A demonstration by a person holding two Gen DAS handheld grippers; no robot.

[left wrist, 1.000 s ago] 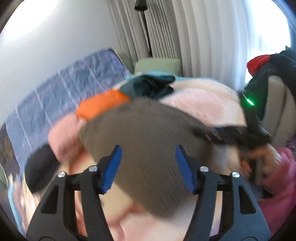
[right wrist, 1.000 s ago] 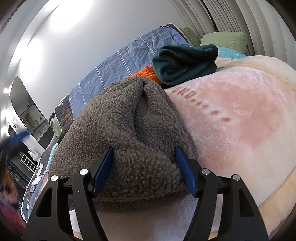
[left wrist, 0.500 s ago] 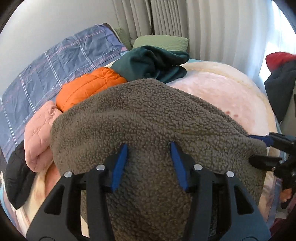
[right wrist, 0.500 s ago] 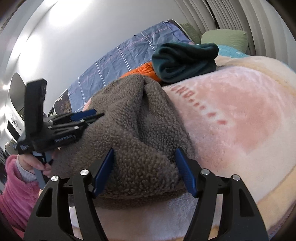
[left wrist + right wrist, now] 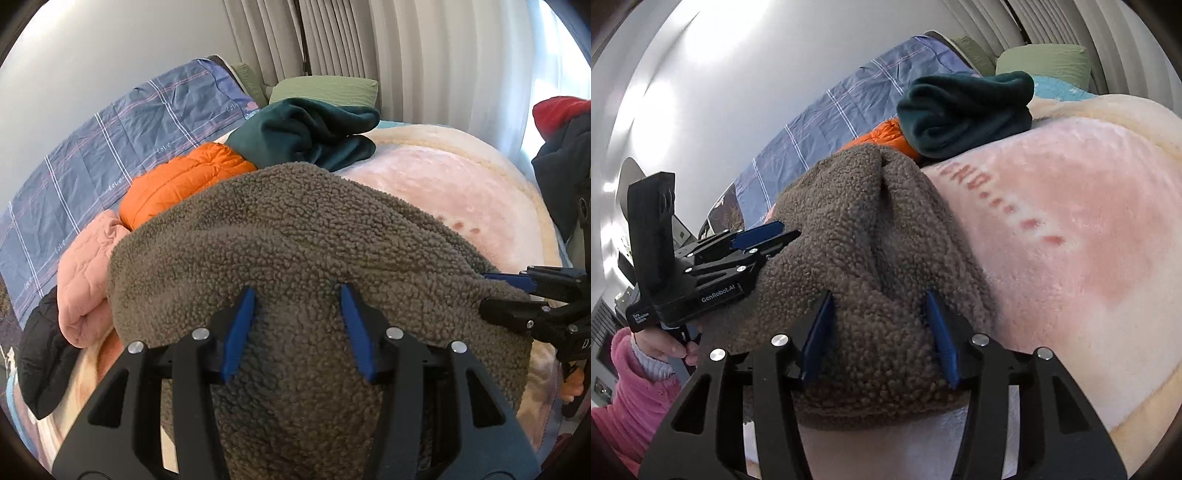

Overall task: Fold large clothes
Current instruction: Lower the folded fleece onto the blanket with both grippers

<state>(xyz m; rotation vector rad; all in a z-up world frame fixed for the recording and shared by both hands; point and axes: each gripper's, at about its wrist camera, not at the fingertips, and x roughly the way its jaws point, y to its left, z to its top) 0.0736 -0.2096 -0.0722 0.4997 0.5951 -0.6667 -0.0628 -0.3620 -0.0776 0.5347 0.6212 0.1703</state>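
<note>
My left gripper [image 5: 297, 328] has swung in over the brown fleece garment [image 5: 295, 236] since a second ago, when that view was a blur and the fleece hung as a loose flap in front of the fingers. Now the picture is sharp and steady: the fleece lies heaped on the pink blanket [image 5: 461, 184] of the bed, filling the lower middle of the frame, and my left blue pads sit half spread with fleece bunched between them. Whether they really bite the pile or only rest on it, I cannot tell.

In the right wrist view my right gripper [image 5: 875, 332] sits low in the frame over the near fold of the fleece, and its jaws are closing, with fleece between the pads; they look narrower than a second ago, but a firm pinch is not yet clear. My left gripper shows at the left of that frame, on the fleece's far edge, where there was only a smear before.

So I judge both hands have arrived at the same garment's near hem, ready to lift it and lay a fold. The teal garment [image 5: 306, 129], orange jacket [image 5: 184, 181] and pink quilted piece [image 5: 88, 273] wait at the upper left.
</note>
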